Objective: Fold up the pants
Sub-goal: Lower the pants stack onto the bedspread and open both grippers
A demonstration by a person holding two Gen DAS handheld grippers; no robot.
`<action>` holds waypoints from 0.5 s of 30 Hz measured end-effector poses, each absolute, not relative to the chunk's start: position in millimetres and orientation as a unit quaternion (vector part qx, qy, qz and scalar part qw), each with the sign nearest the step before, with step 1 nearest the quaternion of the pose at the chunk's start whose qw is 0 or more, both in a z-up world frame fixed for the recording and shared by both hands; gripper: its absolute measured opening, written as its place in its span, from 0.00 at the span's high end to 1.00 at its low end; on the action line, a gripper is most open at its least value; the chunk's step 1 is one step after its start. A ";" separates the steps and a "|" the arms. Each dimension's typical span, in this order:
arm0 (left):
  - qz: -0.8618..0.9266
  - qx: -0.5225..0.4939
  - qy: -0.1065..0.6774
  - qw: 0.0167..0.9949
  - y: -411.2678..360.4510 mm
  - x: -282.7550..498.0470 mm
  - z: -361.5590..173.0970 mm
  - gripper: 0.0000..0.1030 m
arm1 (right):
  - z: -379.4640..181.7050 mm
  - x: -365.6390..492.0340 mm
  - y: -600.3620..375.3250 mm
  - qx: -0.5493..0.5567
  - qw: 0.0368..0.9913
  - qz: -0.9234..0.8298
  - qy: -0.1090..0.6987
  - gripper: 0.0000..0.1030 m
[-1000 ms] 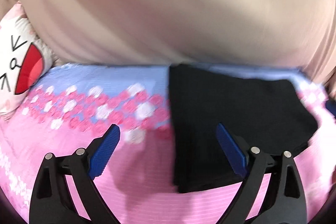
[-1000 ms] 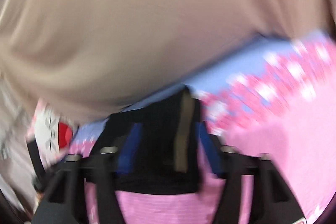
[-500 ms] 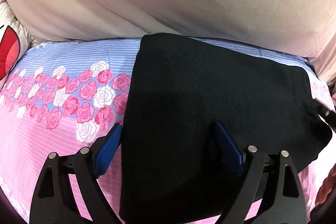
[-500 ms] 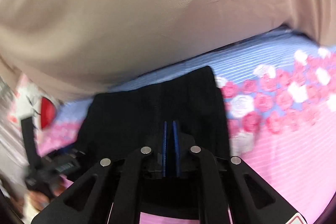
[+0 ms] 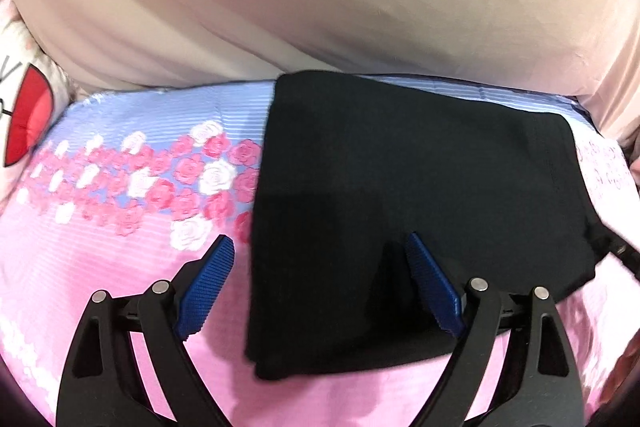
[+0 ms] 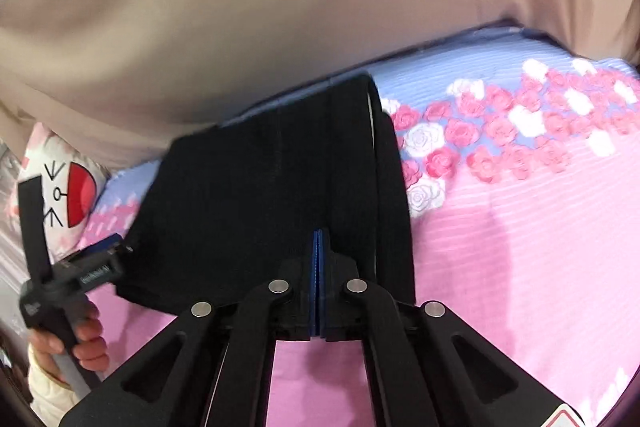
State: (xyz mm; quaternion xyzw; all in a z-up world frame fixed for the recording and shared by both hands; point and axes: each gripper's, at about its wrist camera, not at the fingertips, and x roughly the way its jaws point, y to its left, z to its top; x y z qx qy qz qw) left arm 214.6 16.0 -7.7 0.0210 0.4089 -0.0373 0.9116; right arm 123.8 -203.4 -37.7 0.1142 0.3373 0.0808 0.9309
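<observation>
The black pants (image 5: pixel 420 187) lie folded into a thick rectangle on the pink floral bedsheet (image 5: pixel 120 267). My left gripper (image 5: pixel 320 243) hovers open just above their near left part; one blue pad is over the sheet, the other over the cloth, with nothing gripped. In the right wrist view the pants (image 6: pixel 248 187) show stacked folded edges on their right side. My right gripper (image 6: pixel 318 247) is shut, its blue pads together over the pants' near edge, and I see no cloth between them. The left gripper (image 6: pixel 96 267) shows at the pants' left corner, held by a hand (image 6: pixel 84 343).
A beige cloth wall (image 5: pixel 320 7) rises right behind the bed. A cartoon-face pillow (image 5: pixel 24 119) lies at the bed's left end, also the pillow (image 6: pixel 68 195) in the right view. The rose-print sheet (image 6: pixel 520 207) spreads to the right of the pants.
The right jaws, apart around a black fold a second ago, have come together. Both grippers have sunk towards the pants, which now fill more of the left view.
</observation>
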 end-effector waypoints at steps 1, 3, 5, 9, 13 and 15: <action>-0.036 0.025 0.404 0.914 18.2 207.4 -4.0 0.17 | -29.9 113.6 -200.5 0.109 0.936 0.082 0.325 0.91; -0.038 0.028 0.395 0.917 21.2 193.2 1.1 0.17 | -27.2 99.5 -199.7 0.092 0.941 0.085 0.315 0.90; -0.030 0.034 0.390 0.920 22.5 184.0 2.4 0.17 | -40.5 109.1 -195.7 0.064 0.937 0.067 0.338 0.97; -0.020 0.046 0.370 0.928 29.1 150.4 8.9 0.11 | -41.3 91.1 -204.3 0.099 0.935 0.058 0.336 0.87; 0.000 0.043 0.340 0.939 39.9 107.7 11.5 0.05 | -29.0 39.0 -190.1 0.066 0.953 0.038 0.292 0.52; -0.003 0.041 0.340 0.940 39.4 96.7 9.6 0.05 | -33.3 16.3 -181.6 0.062 0.955 0.044 0.288 0.52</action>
